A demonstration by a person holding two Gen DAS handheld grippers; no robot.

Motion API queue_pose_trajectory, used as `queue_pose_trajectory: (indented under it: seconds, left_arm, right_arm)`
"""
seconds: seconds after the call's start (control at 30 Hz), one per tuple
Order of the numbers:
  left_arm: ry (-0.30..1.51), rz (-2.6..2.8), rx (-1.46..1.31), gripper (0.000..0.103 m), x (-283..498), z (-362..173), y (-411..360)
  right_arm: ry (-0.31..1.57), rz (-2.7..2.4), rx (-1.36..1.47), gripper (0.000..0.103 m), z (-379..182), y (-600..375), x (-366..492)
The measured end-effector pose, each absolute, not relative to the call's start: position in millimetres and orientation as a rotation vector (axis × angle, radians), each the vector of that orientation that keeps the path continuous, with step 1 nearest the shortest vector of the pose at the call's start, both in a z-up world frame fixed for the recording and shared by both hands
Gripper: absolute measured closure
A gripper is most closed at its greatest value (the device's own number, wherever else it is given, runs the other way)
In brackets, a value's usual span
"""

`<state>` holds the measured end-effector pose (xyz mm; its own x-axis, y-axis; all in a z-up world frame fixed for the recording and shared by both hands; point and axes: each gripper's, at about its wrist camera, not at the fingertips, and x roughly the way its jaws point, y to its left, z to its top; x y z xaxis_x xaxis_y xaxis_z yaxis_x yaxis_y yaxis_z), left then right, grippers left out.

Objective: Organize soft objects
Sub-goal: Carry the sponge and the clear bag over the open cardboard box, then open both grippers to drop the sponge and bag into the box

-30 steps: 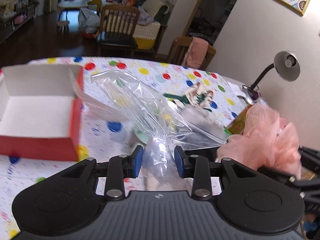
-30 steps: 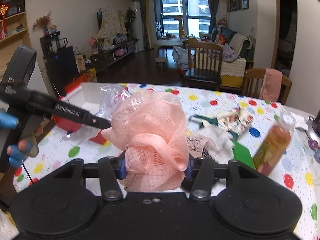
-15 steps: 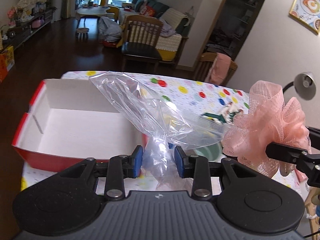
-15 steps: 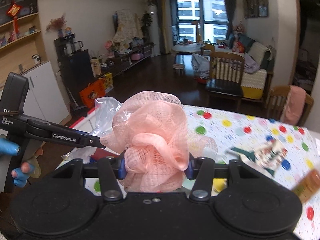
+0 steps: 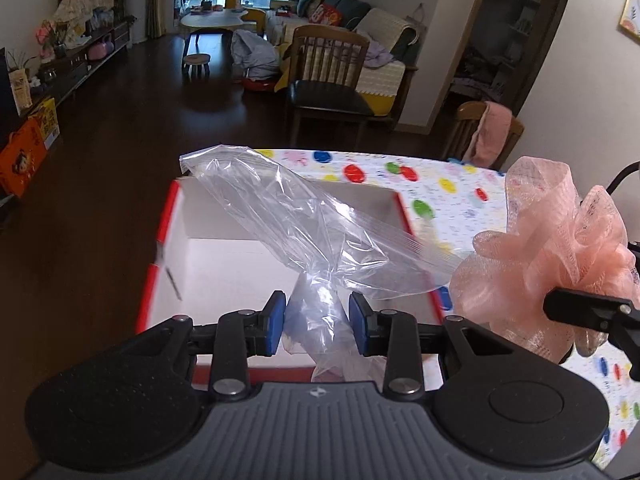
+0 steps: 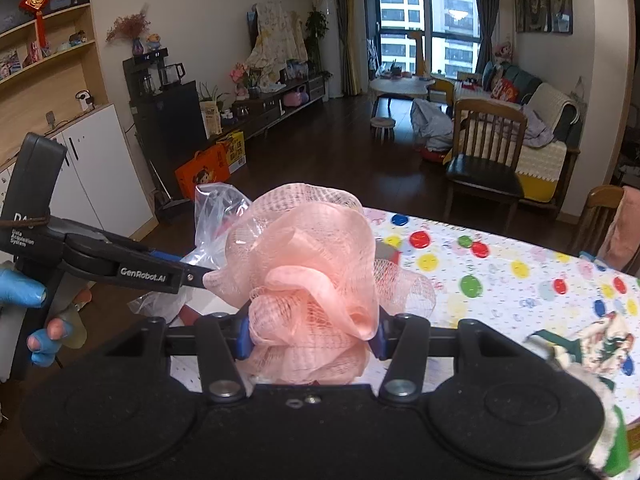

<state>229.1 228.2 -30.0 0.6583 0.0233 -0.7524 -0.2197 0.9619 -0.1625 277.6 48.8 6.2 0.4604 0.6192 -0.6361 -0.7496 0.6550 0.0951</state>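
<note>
**Two grippers, two soft loads above one box**

The left gripper (image 5: 316, 322), lettered "GenRobot.AI", clamps one clear plastic bag (image 5: 304, 232) over the single red-and-white box (image 5: 394, 210). The right gripper (image 6: 312, 332) squeezes one pink mesh bath pouf (image 6: 308, 276) above the polka-dot tablecloth (image 6: 500, 276).

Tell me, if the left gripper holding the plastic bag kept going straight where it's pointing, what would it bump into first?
Probably the white floor of the open red box. The left gripper, shut on the plastic bag, tilts down over it. Depth is hard to judge.
</note>
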Motion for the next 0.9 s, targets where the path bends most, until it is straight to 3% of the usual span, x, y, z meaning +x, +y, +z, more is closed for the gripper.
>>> queue_pose_trajectory:
  seconds: [0.47, 0.9]
  left_arm:
    - [0.964, 0.132, -0.123, 0.069, 298, -75, 281]
    - [1.105, 0.066, -0.006, 0.069, 339, -129, 279]
  right_arm:
    - [0.794, 0.774, -0.318, 0.052, -51, 151, 306]
    - [0.927, 0.716, -0.456, 0.051, -116, 194, 325]
